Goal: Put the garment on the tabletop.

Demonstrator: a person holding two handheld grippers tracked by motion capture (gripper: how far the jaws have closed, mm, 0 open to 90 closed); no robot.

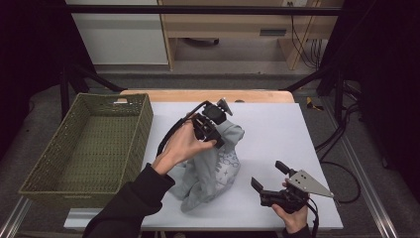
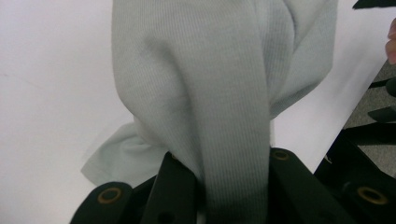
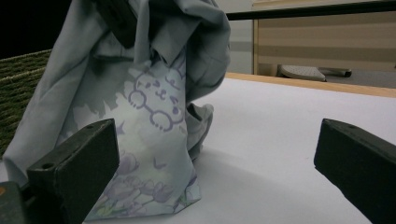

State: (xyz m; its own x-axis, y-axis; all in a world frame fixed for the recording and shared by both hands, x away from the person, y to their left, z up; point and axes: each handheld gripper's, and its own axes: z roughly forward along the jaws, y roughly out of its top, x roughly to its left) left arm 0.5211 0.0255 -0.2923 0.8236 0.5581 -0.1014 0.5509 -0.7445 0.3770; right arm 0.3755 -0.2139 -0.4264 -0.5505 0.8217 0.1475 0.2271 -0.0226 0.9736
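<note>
One left claw (image 1: 214, 130) pinches garment (image 1: 218, 163) beside basket (image 1: 89, 144); right claw (image 1: 270, 176) gapes empty.

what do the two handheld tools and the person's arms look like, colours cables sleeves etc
Both tools are black with two blocky black jaws. The left tool trails a black cable and has brass-ringed holes near its jaws. The right tool carries a grey three-cornered plate with small holes and a black cable. The left arm wears a black sleeve.
</note>
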